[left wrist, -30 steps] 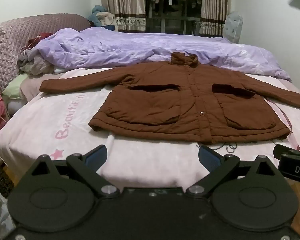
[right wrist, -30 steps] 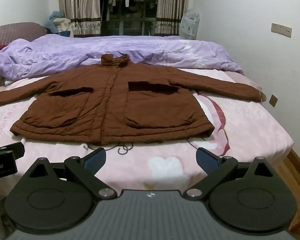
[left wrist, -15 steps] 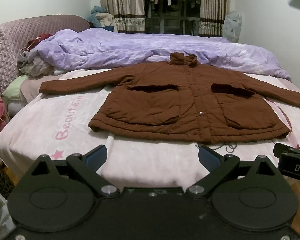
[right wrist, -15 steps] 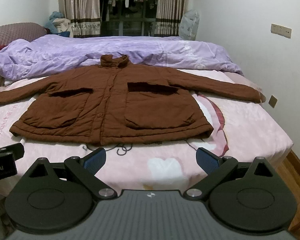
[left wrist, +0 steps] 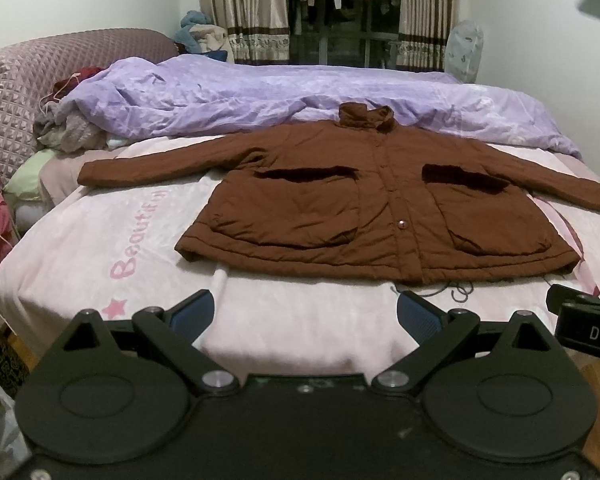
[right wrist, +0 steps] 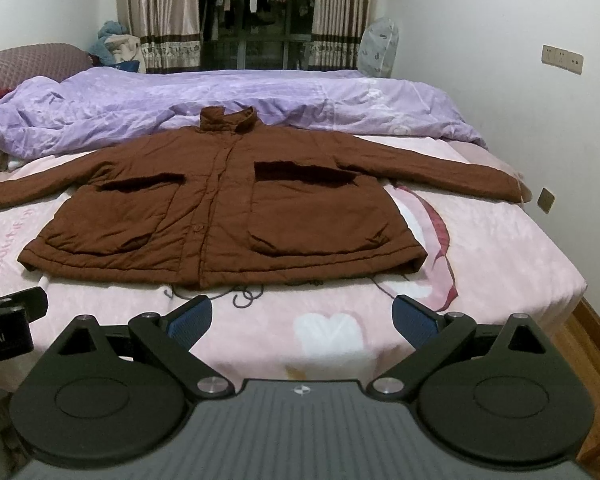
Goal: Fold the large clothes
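Brown padded jacket [left wrist: 380, 208] lies flat on the bed [left wrist: 100, 248], sleeves spread. Left gripper [left wrist: 304, 312] and right gripper [right wrist: 302, 314] hover before its hem, jaws wide, empty. Soft, bulky; grasp a sleeve cuff.

Both views bedward, sharing jacket [left wrist: 380, 208]

The left gripper [left wrist: 305, 312] is showing a black body with two big round discs, shiny silver screws and blue ridged pads [left wrist: 417, 314]. The right gripper [right wrist: 302, 316] is looking the same, wearing a grey striped plate in the middle with blue pads [right wrist: 191, 317].
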A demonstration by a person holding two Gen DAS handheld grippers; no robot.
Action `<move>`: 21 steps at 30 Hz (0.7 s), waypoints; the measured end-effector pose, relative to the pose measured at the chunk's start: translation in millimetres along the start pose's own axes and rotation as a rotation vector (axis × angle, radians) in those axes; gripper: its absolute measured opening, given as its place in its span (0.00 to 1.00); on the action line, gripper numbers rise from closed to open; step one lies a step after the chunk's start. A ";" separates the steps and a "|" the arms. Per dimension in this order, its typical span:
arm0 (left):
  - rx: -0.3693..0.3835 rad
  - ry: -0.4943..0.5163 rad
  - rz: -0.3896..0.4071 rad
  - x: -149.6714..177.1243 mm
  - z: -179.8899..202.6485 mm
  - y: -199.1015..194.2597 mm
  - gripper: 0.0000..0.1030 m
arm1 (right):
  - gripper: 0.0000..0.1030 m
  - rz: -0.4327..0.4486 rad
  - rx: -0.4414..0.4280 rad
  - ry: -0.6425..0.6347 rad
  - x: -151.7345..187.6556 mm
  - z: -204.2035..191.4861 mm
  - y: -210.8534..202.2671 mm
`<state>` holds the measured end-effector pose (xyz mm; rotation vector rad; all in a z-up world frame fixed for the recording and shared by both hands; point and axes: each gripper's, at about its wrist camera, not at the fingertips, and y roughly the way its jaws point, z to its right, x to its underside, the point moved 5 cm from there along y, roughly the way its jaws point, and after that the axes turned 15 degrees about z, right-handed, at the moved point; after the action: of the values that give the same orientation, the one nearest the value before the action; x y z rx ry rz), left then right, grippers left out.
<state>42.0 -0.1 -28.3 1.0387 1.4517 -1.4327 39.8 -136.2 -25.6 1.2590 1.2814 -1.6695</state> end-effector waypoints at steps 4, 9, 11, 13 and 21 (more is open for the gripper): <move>0.001 0.001 0.004 -0.5 -0.4 0.0 0.98 | 1.00 0.000 0.000 0.000 0.1 0.1 0.5; -0.001 -0.001 0.005 0.3 -1.2 0.1 0.98 | 1.00 -0.003 0.000 0.000 1.1 2.7 2.3; -0.002 -0.002 0.003 0.6 -1.2 0.5 0.98 | 1.00 -0.002 -0.001 0.000 1.1 2.4 2.1; -0.002 -0.002 0.004 0.2 -0.6 0.2 0.98 | 1.00 -0.002 -0.002 0.000 1.0 2.1 2.0; 0.001 -0.005 0.005 -0.4 -1.0 0.2 0.98 | 1.00 -0.005 -0.001 -0.001 2.2 3.5 2.4</move>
<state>42.3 0.9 -27.9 1.0377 1.4435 -1.4314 40.3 -140.1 -28.3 1.2550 1.2865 -1.6724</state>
